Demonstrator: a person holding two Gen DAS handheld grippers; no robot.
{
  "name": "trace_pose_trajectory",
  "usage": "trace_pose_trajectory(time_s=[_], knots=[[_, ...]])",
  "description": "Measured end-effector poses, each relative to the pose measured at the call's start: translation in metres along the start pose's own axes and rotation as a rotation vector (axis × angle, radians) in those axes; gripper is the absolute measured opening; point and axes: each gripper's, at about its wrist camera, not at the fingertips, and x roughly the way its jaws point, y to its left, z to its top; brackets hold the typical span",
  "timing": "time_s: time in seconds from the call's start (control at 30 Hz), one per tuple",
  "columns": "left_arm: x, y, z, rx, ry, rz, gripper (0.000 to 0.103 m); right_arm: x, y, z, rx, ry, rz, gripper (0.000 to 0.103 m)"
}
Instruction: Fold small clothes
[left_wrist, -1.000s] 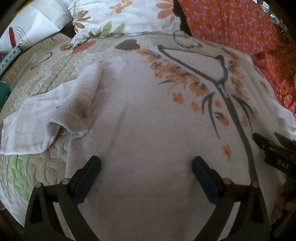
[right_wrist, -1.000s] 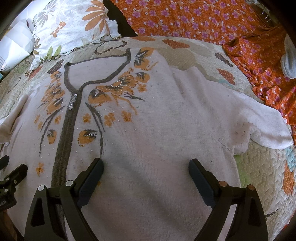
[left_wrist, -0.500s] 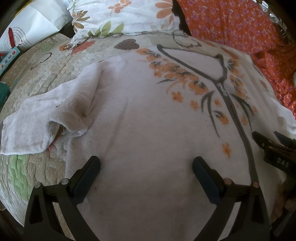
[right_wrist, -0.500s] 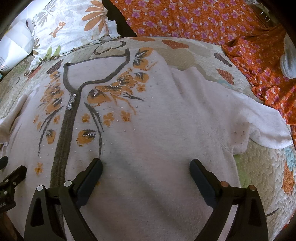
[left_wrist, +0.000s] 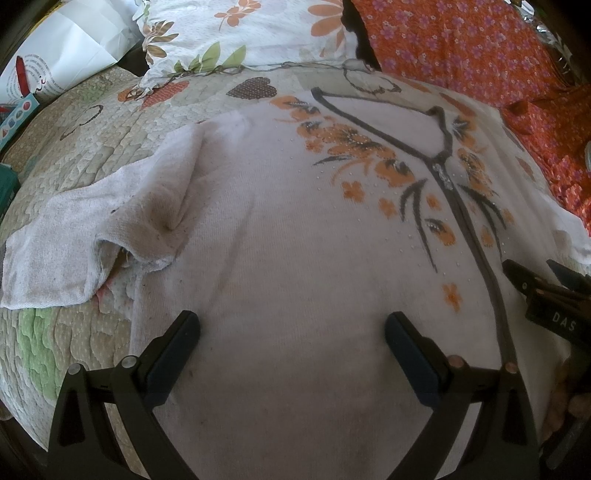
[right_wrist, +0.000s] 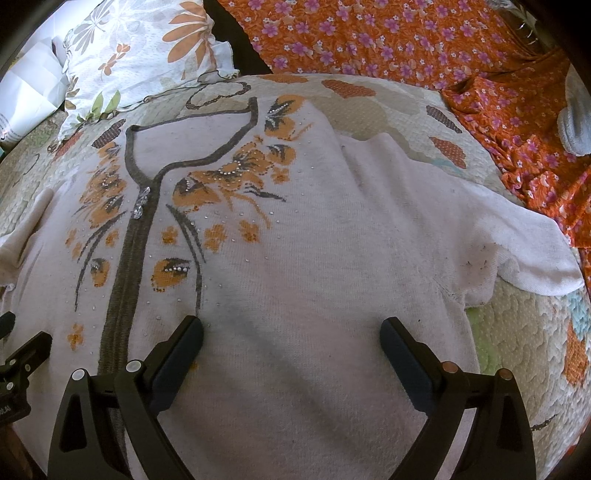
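Observation:
A small white knit top (left_wrist: 295, 229) with orange flowers and a grey neckline band lies flat, front up, on a quilted bed; it also shows in the right wrist view (right_wrist: 325, 258). Its left sleeve (left_wrist: 74, 243) is rumpled and spread outward; its right sleeve (right_wrist: 517, 243) lies spread to the right. My left gripper (left_wrist: 291, 332) is open and empty above the top's lower left part. My right gripper (right_wrist: 291, 336) is open and empty above the lower right part. Each gripper shows at the edge of the other's view.
A floral pillow (left_wrist: 236, 33) lies beyond the neckline. Orange flowered cloth (right_wrist: 406, 40) covers the far right. White paper and a box (left_wrist: 44, 62) sit at the far left. The quilt (left_wrist: 74, 339) shows around the top.

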Motion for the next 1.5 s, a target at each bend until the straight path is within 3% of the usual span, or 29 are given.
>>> trace_pose_trajectory(time_s=[0.53,0.63,0.73,0.9,1.0,1.07,1.23,1.4,1.5], knots=[[-0.006,-0.002,-0.004,0.007,0.011,-0.003,0.101,-0.001,0.0,-0.003,0.005,-0.015,-0.005,0.099],[-0.013,-0.002,-0.001,-0.008,0.02,-0.045,0.101,-0.011,-0.005,-0.005,0.026,-0.026,0.033,0.099],[-0.025,-0.005,0.001,-0.01,0.001,-0.091,0.101,-0.035,-0.019,-0.005,0.047,-0.096,0.042,0.097],[-0.046,-0.015,0.003,0.038,-0.081,-0.109,0.101,-0.102,-0.094,0.003,0.197,-0.215,0.046,0.098],[-0.051,-0.015,0.003,0.038,-0.088,-0.121,0.101,-0.114,-0.163,0.004,0.331,-0.182,0.0,0.098],[-0.052,-0.011,0.004,0.017,-0.082,-0.139,0.101,-0.109,-0.21,0.001,0.43,-0.134,-0.025,0.097],[-0.056,-0.007,0.007,-0.001,-0.103,-0.149,0.101,-0.064,-0.31,-0.019,0.684,-0.01,-0.06,0.084],[-0.054,-0.009,0.007,0.014,-0.104,-0.156,0.101,-0.032,-0.349,-0.024,0.879,-0.014,0.021,0.079],[-0.049,-0.011,0.006,0.025,-0.089,-0.154,0.101,-0.023,-0.352,-0.005,0.869,-0.048,0.021,0.073]])
